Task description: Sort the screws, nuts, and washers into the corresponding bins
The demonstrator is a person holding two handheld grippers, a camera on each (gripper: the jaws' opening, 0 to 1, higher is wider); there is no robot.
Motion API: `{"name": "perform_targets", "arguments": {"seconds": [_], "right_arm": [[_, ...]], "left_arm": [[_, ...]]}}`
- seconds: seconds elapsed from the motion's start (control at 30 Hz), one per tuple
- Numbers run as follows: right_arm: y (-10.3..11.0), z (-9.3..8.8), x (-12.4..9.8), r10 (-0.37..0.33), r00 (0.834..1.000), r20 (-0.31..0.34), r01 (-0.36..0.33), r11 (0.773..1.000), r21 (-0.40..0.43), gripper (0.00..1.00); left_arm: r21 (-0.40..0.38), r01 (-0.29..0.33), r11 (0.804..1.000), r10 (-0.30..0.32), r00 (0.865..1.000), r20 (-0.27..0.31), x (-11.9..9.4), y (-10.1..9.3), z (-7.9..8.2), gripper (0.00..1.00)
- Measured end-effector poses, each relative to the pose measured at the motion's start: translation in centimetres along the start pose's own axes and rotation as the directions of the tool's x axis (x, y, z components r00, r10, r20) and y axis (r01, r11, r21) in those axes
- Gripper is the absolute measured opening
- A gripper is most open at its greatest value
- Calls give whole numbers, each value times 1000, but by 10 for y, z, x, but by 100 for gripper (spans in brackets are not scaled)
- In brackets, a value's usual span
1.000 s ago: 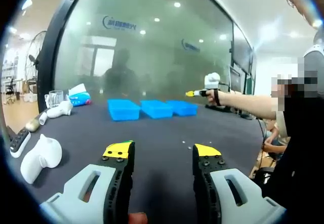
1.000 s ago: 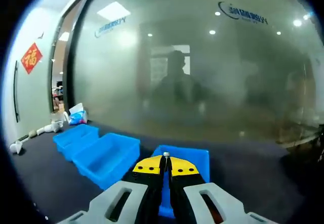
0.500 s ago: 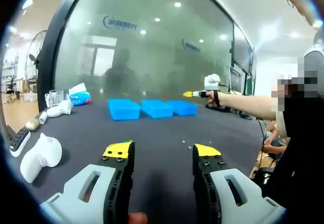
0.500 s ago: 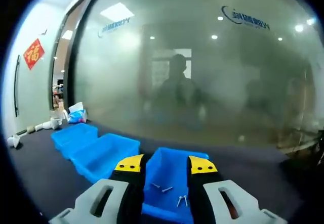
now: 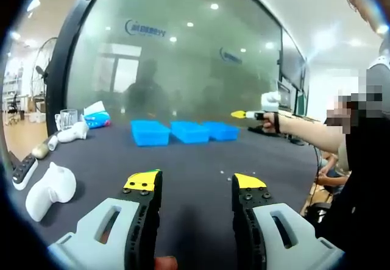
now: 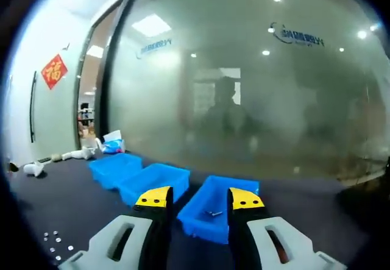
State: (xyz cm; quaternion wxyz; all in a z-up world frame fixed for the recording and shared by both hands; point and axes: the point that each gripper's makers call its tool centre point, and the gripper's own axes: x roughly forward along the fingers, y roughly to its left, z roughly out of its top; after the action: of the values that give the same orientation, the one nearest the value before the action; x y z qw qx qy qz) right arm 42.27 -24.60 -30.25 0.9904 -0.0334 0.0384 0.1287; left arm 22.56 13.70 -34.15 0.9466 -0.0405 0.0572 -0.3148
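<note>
A frosted glass office wall backs a dark grey tabletop (image 5: 195,160) on which three blue bins stand in a row: the left bin (image 6: 113,167), the middle bin (image 6: 155,181) and the right bin (image 6: 214,212). A second ago the right gripper (image 6: 198,197) was pinched shut on a screw above the right bin; half a second ago its jaws had parted and screws lay in the bin below. Now it is wide apart, empty, drawn back and higher, with a screw (image 6: 213,213) visible inside that bin. In my judgement one drop is done. Small loose parts (image 6: 56,241) wait on the table near the view's lower left. The left gripper (image 5: 196,184) hovers spread apart, holding nothing, over the table, unchanged. In its view the right gripper (image 5: 251,115) has moved rightward, away from the bins.
</note>
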Motion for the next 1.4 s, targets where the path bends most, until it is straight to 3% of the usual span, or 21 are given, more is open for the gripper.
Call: {"name": "perform_targets", "arguments": {"seconds": [0.33, 0.47, 0.7, 0.97, 1.4], "right_arm": [[44, -10, -91, 92, 993, 70, -92, 996, 2, 34], [49, -15, -115, 107, 991, 83, -106, 994, -24, 37], [49, -11, -158, 88, 988, 130, -89, 996, 0, 41], [60, -13, -187, 87, 985, 150, -88, 996, 2, 42], [86, -20, -201, 105, 983, 147, -101, 994, -38, 42]], "left_arm": [[7, 23, 1000, -23, 1000, 4, 3, -10, 3, 45], [12, 29, 1000, -29, 1000, 5, 3, -13, 5, 45], [15, 28, 999, -28, 1000, 7, 2, -14, 6, 45], [13, 21, 1000, -21, 1000, 3, -1, -12, 3, 45], [17, 22, 1000, -22, 1000, 7, -4, -13, 4, 45]]}}
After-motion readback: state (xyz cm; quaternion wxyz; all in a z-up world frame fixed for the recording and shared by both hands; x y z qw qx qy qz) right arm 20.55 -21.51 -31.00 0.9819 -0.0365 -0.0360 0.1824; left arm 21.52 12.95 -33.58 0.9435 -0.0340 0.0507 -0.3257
